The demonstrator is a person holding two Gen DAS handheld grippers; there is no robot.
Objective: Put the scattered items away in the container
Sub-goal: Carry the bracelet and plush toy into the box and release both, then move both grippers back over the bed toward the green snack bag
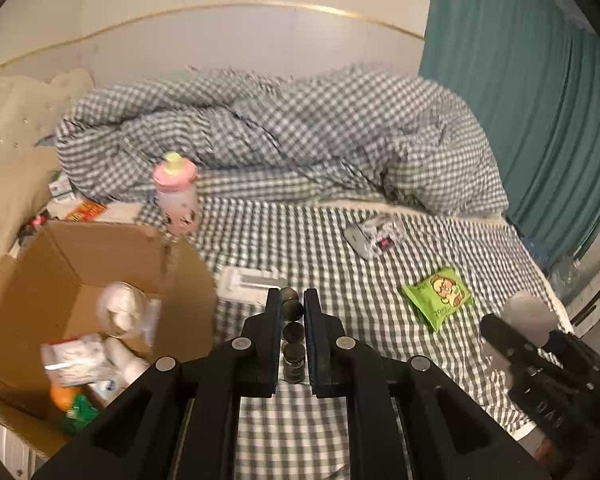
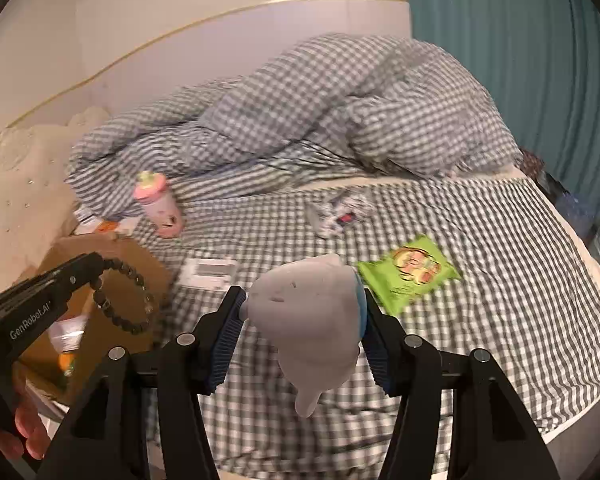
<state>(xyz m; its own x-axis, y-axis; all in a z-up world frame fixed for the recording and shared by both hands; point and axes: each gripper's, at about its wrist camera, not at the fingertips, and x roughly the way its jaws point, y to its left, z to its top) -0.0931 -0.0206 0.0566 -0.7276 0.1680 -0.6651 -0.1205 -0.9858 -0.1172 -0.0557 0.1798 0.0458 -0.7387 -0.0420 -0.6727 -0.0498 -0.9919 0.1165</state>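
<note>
One cardboard box [image 1: 100, 256] beside two claws: left [image 1: 292, 300] grips one bead bracelet [image 2: 124, 296], right [image 2: 304, 312] one plush toy [image 2: 312, 320].

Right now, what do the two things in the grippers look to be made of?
Bracelet in the left gripper: dark round beads, fairly matte, maybe stone or wood; cannot tell which. Toy in the right gripper: soft grey plush, fuzzy surface, bulging between the pads.

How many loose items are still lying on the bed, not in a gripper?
4: pink bottle beside the cardboard box, white packet near it, crumpled wrapper mid-bed, green snack bag. The duvet may hide more.
</note>
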